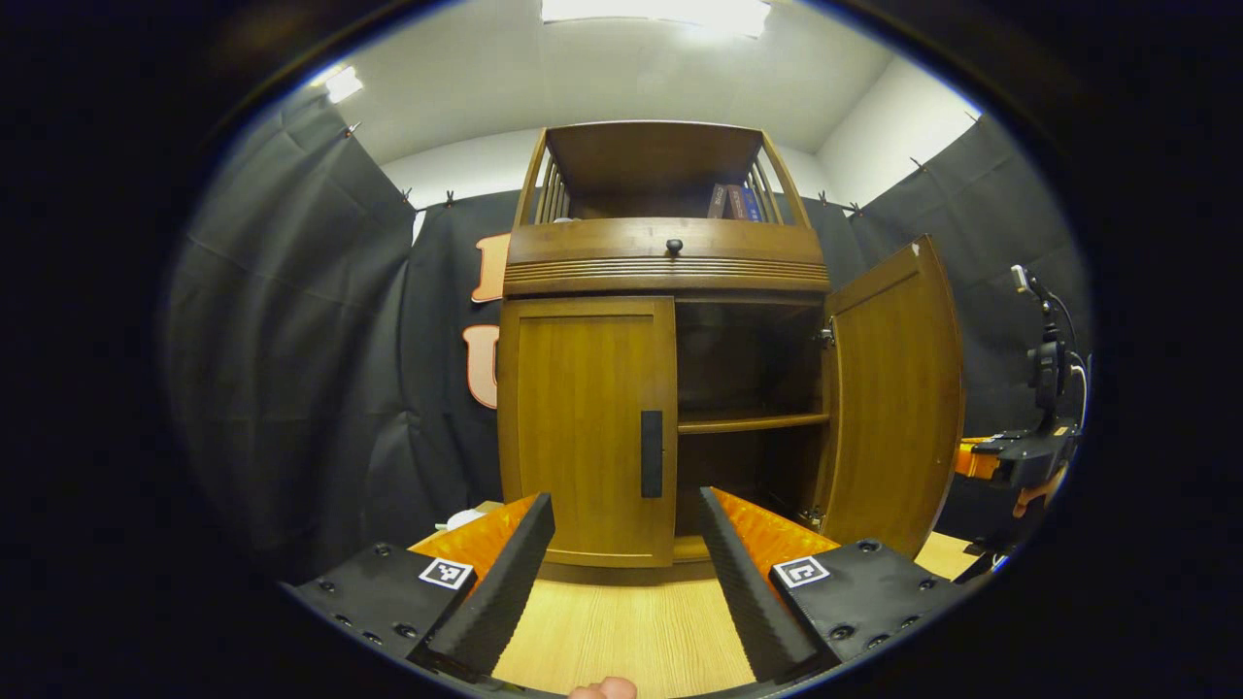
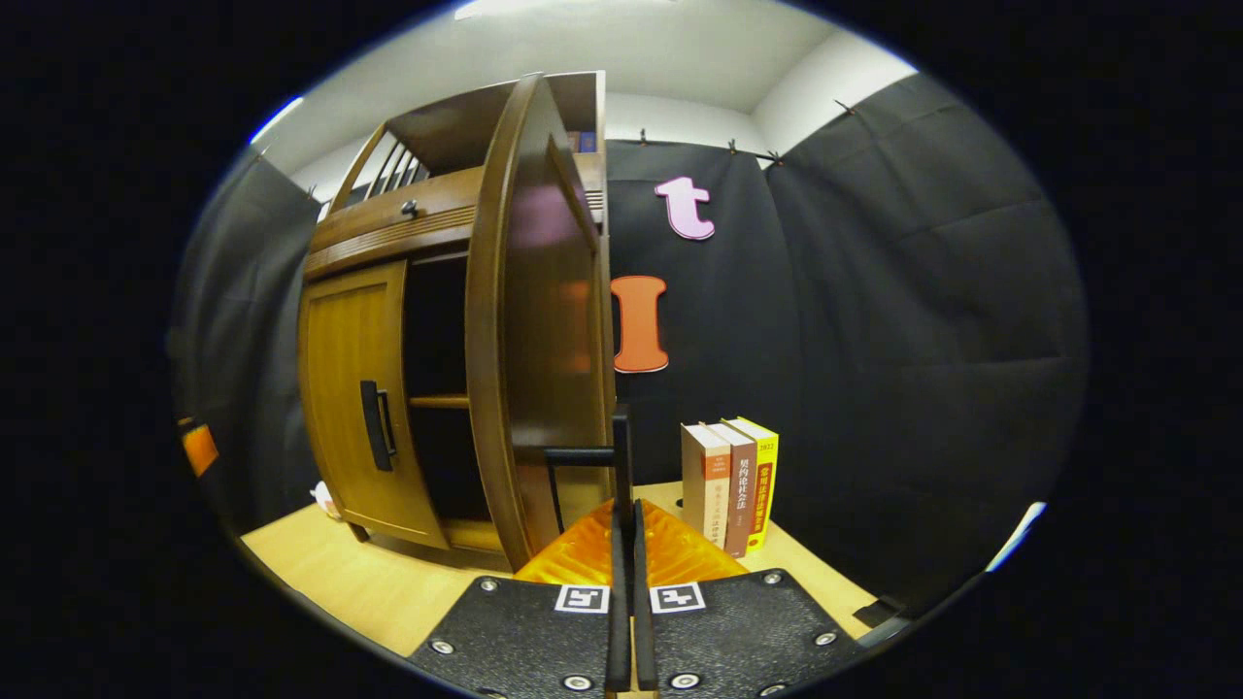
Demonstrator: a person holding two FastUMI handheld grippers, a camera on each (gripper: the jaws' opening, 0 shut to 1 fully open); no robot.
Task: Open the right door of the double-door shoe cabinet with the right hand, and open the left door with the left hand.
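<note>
The wooden shoe cabinet (image 1: 665, 262) stands on a light wood table. Its left door (image 1: 583, 427) is closed, with a dark vertical handle (image 1: 652, 453) at its inner edge. My left gripper (image 1: 624, 500) is open just in front of that door, its fingers either side of the handle and short of it. The right door (image 1: 893, 408) is swung wide open, showing a shelf (image 1: 753, 423) inside. In the right gripper view this door (image 2: 534, 340) is edge-on, and my right gripper (image 2: 626, 505) is shut on its black handle (image 2: 619, 456).
Three upright books (image 2: 728, 485) stand on the table right of the open door. A small white thing (image 1: 456, 519) lies at the cabinet's left foot. More books (image 1: 733, 202) sit on the cabinet's top shelf above a drawer knob (image 1: 674, 247). Black cloth walls surround the table (image 1: 621, 631).
</note>
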